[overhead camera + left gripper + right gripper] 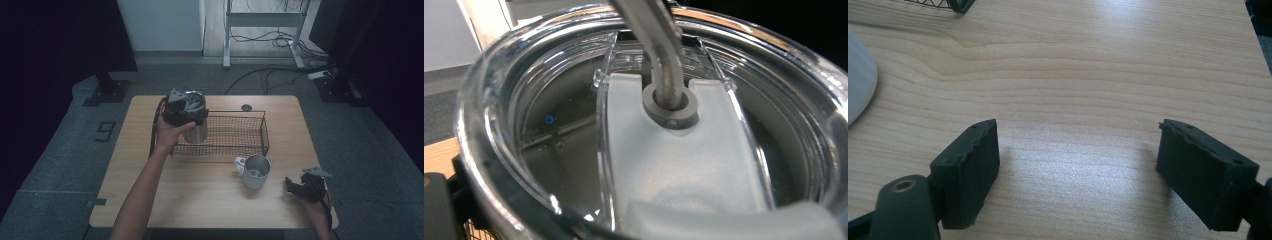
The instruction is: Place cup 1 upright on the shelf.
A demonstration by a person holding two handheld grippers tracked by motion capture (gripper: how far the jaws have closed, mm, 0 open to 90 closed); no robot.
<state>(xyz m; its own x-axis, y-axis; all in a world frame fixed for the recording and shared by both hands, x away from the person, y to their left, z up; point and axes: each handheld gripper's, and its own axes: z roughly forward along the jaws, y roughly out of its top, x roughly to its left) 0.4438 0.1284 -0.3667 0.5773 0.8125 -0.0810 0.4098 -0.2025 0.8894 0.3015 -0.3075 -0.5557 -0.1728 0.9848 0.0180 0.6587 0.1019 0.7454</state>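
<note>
A steel tumbler [196, 131] stands upright at the left end of the black wire basket [265, 134]; whether it rests on the mesh or hangs just above it, I cannot tell. My left gripper [182, 107] sits over its top and is shut on it. In the left gripper view the clear lid [684, 165] with its metal straw [659, 45] is right before the camera. A white mug [256, 171] stands on the table in front of the basket. My right gripper [300, 187] rests low near the table's front right corner, to the right of the mug, its jaws [1078, 165] wide open over bare wood.
The wooden table [200, 195] has a small dark round disc [246, 107] behind the basket. In the right gripper view the mug's edge [858, 80] is at far left and a basket corner [955, 5] at the top. Cables and a desk frame lie on the floor beyond.
</note>
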